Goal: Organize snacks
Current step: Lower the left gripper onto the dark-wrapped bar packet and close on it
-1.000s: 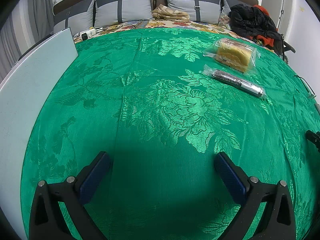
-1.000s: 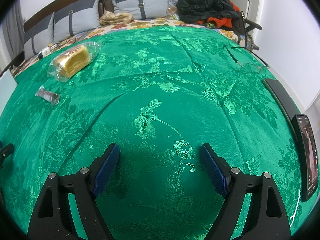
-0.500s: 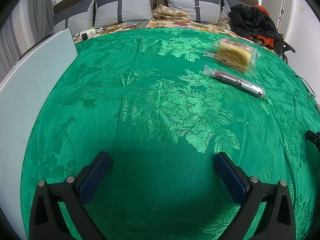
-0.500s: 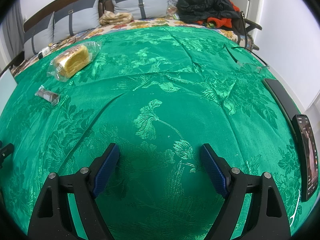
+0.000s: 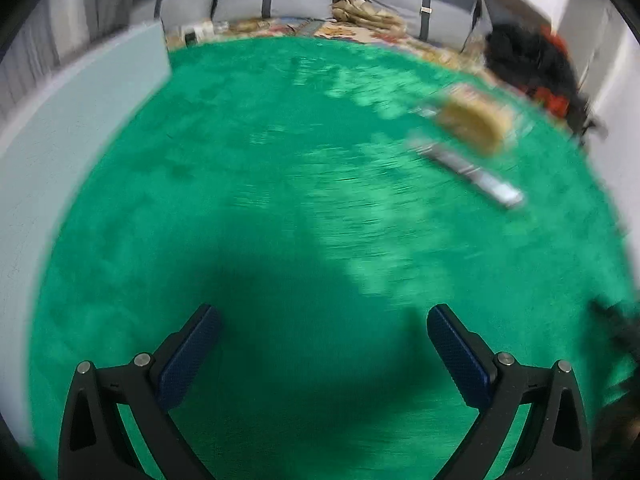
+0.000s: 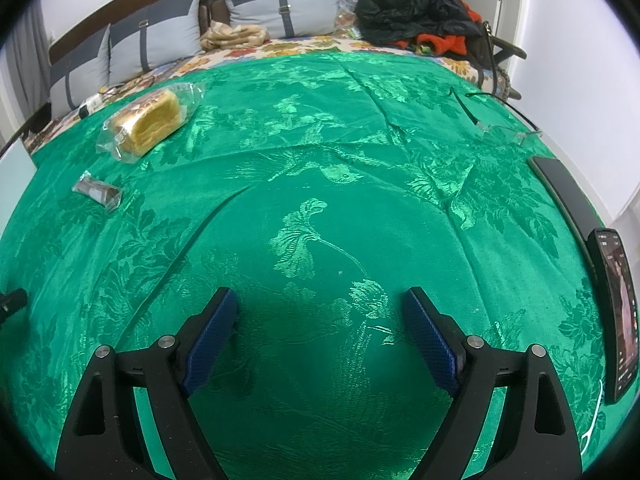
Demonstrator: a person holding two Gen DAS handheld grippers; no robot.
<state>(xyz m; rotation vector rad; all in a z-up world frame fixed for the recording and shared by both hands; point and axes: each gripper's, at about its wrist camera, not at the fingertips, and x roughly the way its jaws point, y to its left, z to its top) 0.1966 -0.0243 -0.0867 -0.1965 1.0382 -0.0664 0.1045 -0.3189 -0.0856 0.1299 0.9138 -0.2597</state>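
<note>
A golden sliced loaf in clear wrap (image 6: 146, 126) and a small dark bar in crinkled clear film (image 6: 98, 191) are lying at upper left on the green floral bedspread (image 6: 320, 184), well apart from the right gripper (image 6: 320, 312), jaws opening on nothing, and the left gripper (image 5: 324, 332), spread empty.

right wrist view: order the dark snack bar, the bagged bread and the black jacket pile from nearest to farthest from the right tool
1. Dark snack bar, in its wrapper on the green cloth, left of the right tool.
2. Bagged bread, farther up on the left.
3. Black jacket pile, at the far end, upper right.
</note>
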